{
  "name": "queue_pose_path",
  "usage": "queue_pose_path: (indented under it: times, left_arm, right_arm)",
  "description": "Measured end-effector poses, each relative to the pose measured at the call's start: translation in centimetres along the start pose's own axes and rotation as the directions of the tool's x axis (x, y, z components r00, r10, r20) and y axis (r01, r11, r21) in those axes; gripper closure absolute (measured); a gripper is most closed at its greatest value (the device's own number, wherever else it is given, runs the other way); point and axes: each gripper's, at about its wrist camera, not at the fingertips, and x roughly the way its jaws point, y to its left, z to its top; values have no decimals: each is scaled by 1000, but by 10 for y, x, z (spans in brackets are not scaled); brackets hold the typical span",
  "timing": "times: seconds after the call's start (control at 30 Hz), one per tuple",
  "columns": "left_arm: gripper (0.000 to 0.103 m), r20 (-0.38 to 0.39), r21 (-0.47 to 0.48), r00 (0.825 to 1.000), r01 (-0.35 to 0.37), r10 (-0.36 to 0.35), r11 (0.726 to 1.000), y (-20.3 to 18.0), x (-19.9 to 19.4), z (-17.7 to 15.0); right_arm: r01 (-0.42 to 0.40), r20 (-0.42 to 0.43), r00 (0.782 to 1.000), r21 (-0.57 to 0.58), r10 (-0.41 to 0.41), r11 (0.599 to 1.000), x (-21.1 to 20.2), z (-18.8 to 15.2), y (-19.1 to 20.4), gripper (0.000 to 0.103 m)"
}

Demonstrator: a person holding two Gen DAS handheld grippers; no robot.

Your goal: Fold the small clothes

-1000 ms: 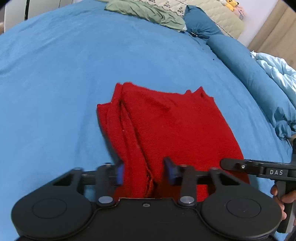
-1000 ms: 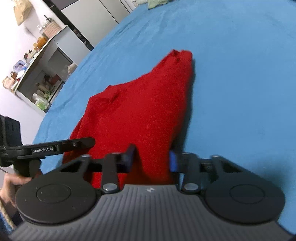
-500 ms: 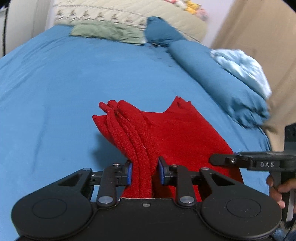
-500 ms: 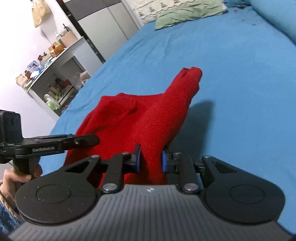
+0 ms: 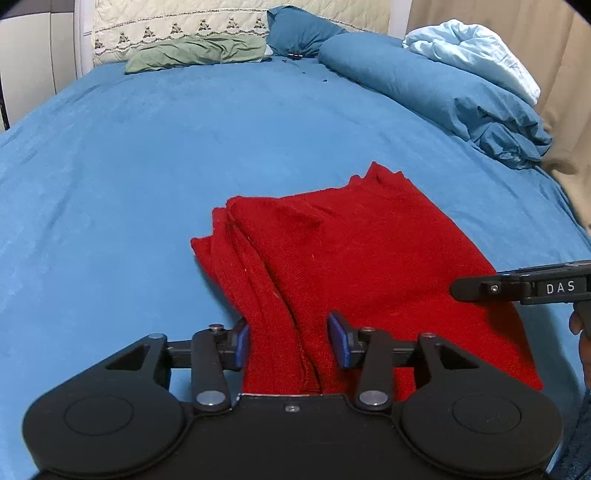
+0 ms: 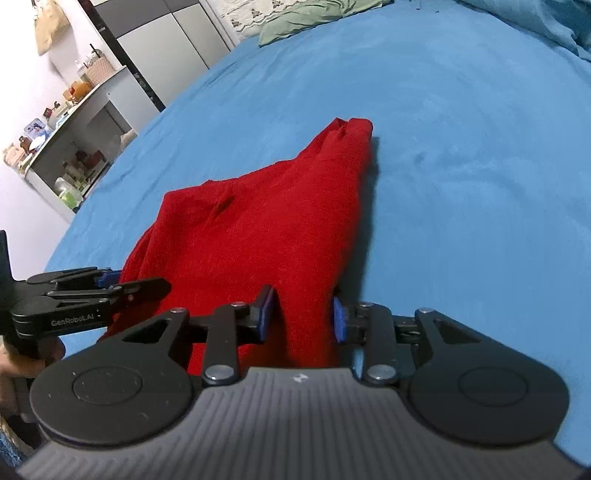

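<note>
A red knitted garment (image 5: 354,254) lies folded in layers on the blue bed sheet (image 5: 147,155). My left gripper (image 5: 291,341) is open, its blue pads apart on either side of the garment's near left edge. In the right wrist view the garment (image 6: 258,221) runs away from my right gripper (image 6: 301,317), which is open with its pads standing apart around the near right edge. The right gripper's finger (image 5: 517,286) shows at the right of the left wrist view; the left gripper (image 6: 92,291) shows at the left of the right wrist view.
A green cloth (image 5: 199,51) and a cream quilted headboard (image 5: 177,26) are at the far end of the bed. Blue pillows (image 5: 424,85) and a pale blue duvet (image 5: 476,51) lie at the far right. A cluttered white shelf (image 6: 70,147) stands left of the bed.
Both grippers were shut on the garment's near edge and holding it raised half a second ago. Now both have opened and the garment lies lower and flatter on the bed.
</note>
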Motion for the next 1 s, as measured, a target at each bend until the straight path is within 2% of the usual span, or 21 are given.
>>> queue_pose_path:
  times: [0.03, 0.1, 0.17, 0.2, 0.43, 0.5, 0.57, 0.63, 0.77, 0.93, 1.0]
  left_arm:
    - [48, -1, -4, 1000, -7, 7, 1000, -4, 0, 1]
    - [41, 17, -26, 1000, -24, 24, 999, -6, -8, 3]
    - [27, 47, -47, 998, -42, 44, 998, -5, -25, 4]
    - [26, 69, -54, 996, -53, 56, 997, -6, -36, 5]
    - [23, 174, -60, 975, -130, 139, 990, -32, -124, 29]
    - [16, 203, -63, 964, -163, 172, 985, -42, -154, 32]
    - [4, 234, -80, 952, -183, 197, 980, -50, -184, 32]
    - [0, 256, -108, 943, -192, 213, 976, -55, -214, 28]
    - [0, 258, -140, 935, -211, 242, 967, -66, -254, 14]
    - [0, 257, -122, 916, -286, 308, 951, -86, -281, -15]
    - [0, 242, -98, 914, -312, 327, 945, -93, -285, -29]
  right_arm:
    - [8, 4, 1000, -8, -8, 1000, -1, -1, 3, 43]
    - [46, 24, 999, -29, -45, 999, -12, -3, 7, 21]
    - [68, 61, 996, -58, -65, 996, -24, 3, 20, 13]
    - [77, 83, 994, -76, -71, 994, -36, 3, 26, 9]
    - [162, 187, 972, -103, -141, 981, -125, 13, 67, 4]
    - [184, 215, 963, -97, -160, 978, -156, 15, 82, 0]
    - [215, 241, 952, -98, -186, 972, -184, 15, 95, 0]
    - [245, 269, 940, -100, -211, 964, -212, 10, 109, 0]
    - [315, 279, 920, -103, -276, 943, -254, -7, 134, 0]
    - [356, 248, 911, -75, -328, 932, -286, -39, 155, 0]
    - [379, 234, 905, -69, -355, 923, -292, -53, 161, 0]
